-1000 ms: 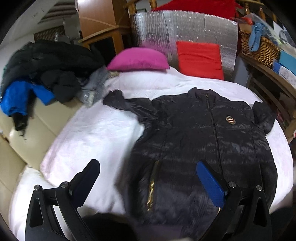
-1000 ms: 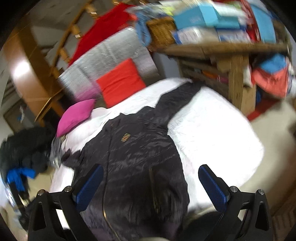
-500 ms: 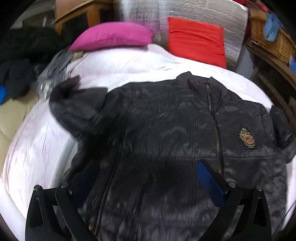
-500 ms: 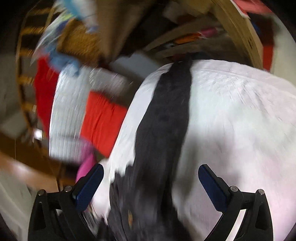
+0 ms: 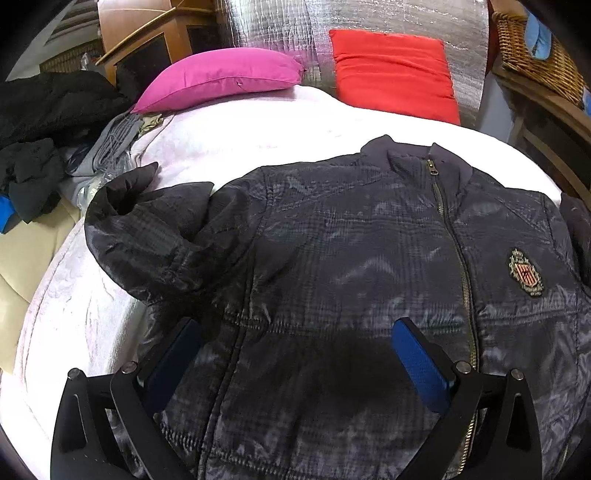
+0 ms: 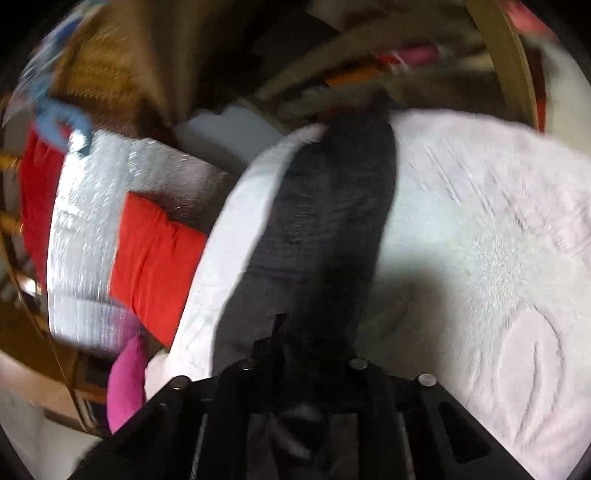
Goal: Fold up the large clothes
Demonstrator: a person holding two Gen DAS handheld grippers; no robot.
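Note:
A dark quilted jacket (image 5: 351,266) with a front zip and a chest crest lies face up on the white bedcover (image 5: 251,122). Its left sleeve (image 5: 147,229) is bunched up beside the body. My left gripper (image 5: 295,362) is open just above the jacket's lower front, blue pads either side. In the right wrist view, the jacket's other sleeve (image 6: 332,221) stretches away over the bedcover (image 6: 498,258). My right gripper (image 6: 295,369) is shut on that sleeve near its base; the view is blurred.
A pink pillow (image 5: 221,81) and a red cushion (image 5: 391,70) lean at the bed's head against a silver foil panel (image 5: 369,18). Dark clothes (image 5: 40,122) are piled on the left. A wicker basket (image 5: 535,48) sits on wooden furniture at right.
My left gripper has moved forward and lower over the jacket. My right gripper swung over to the right sleeve and closed on it.

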